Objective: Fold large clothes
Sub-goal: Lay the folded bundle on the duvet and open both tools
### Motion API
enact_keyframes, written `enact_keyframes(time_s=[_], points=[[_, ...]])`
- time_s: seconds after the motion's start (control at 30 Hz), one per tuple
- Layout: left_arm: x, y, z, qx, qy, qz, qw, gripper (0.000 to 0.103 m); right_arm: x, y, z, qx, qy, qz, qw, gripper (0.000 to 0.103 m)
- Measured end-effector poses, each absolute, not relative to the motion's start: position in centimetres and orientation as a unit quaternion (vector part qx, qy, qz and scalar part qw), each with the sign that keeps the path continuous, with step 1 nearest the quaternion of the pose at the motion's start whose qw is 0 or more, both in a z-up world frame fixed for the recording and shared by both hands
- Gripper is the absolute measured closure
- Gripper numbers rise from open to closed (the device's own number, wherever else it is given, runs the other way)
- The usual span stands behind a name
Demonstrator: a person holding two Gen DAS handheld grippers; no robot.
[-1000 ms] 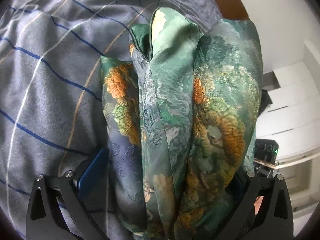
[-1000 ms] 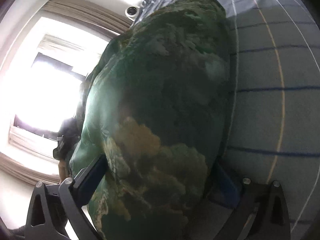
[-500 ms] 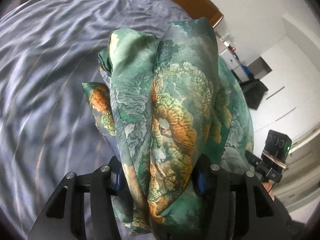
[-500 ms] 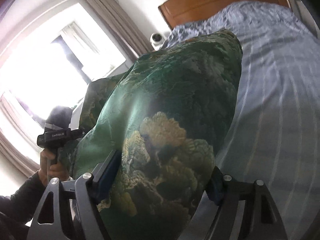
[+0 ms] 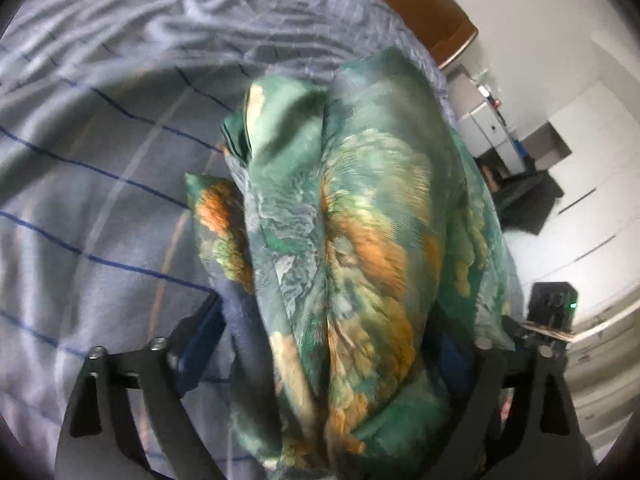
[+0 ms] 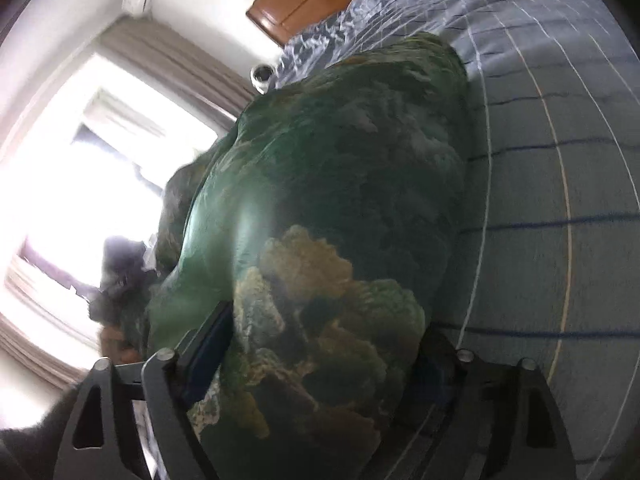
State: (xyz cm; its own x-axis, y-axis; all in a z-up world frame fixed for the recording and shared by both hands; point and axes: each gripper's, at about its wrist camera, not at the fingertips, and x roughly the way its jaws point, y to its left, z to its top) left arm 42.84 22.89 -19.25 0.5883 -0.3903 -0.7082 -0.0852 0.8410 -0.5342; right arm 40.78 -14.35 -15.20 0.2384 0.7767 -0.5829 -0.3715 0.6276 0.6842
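Note:
A large silky garment (image 5: 352, 240), green with orange and yellow blotches, is bunched in thick folds above the striped bed. In the left wrist view it fills the gap of my left gripper (image 5: 324, 316), whose jaws are opening; the left pad (image 5: 200, 332) stands just clear of the cloth and the right pad is hidden behind it. The same garment (image 6: 340, 220) looks dark against the window in the right wrist view and lies between the opening jaws of my right gripper (image 6: 326, 324). The other gripper's body (image 5: 552, 312) shows at the right edge.
The bed's grey-blue duvet (image 5: 100, 200) with blue and pale stripes spreads to the left, and to the right (image 6: 560, 160) in the other view. A wooden headboard (image 5: 420, 4) stands behind. White cabinets (image 5: 580, 160) and a bright curtained window (image 6: 80, 180) flank the bed.
Half a second ago both pairs of jaws had squeezed the bunched garment; now both have spread wide again. Both hands have swept sideways over the bed, and the picture is blurred.

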Motion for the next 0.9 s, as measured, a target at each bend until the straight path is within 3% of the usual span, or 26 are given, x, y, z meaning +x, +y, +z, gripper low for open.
enact_keyframes(time_s=[0.13, 0.2, 0.33, 0.5, 0.67, 0.9], points=[[38.5, 21.4, -14.7, -0.157, 0.4, -0.037, 0.902, 0.01, 38.6, -15.4, -13.0, 0.177, 0.462, 0.347, 0.797, 0.015], [35.4, 19.1, -12.0, -0.091, 0.364, 0.008, 0.927, 0.001, 36.8, -15.7, -10.9, 0.123, 0.436, 0.325, 0.83, 0.015], [29.8, 14.7, -8.4, -0.008, 0.297, 0.093, 0.95, 0.001, 30.3, -15.7, -4.7, -0.011, 0.357, 0.263, 0.896, 0.015], [23.0, 10.3, -6.3, -0.008, 0.252, 0.118, 0.961, 0.0, 20.9, -17.9, 0.6, -0.081, 0.265, 0.161, 0.947, 0.014], [19.4, 7.6, -6.2, -0.023, 0.27, 0.127, 0.954, 0.0, 15.2, -20.1, 1.1, -0.051, 0.308, 0.104, 0.944, 0.014], [15.8, 3.9, -5.7, -0.02, 0.292, 0.13, 0.947, 0.0, 8.7, -18.8, 1.8, -0.112, 0.303, 0.062, 0.944, 0.013]])
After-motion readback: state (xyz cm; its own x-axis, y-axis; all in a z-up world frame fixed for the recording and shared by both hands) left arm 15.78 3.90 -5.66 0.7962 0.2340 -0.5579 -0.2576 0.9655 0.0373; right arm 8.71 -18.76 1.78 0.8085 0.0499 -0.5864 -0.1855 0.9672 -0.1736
